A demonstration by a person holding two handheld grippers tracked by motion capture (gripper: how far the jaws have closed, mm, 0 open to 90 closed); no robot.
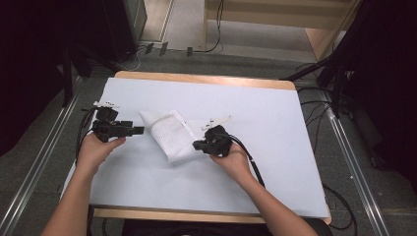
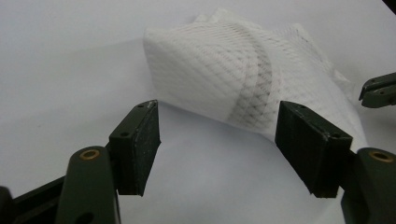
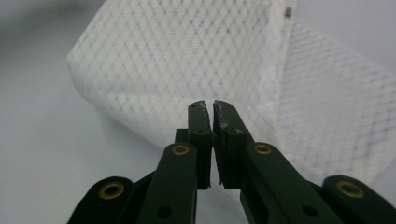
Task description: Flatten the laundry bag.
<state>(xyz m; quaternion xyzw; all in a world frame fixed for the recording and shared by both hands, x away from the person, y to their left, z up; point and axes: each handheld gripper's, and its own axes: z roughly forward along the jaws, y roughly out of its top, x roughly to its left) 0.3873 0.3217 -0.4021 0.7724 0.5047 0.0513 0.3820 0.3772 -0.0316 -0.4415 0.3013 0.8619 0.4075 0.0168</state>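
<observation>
The right tool was seen nearly closed at the near edge of the white mesh laundry bag, no mesh visibly pinched. The left tool stood wide open, just left of the bag on the counter. A slipped grip could let the fold spring open.
</observation>
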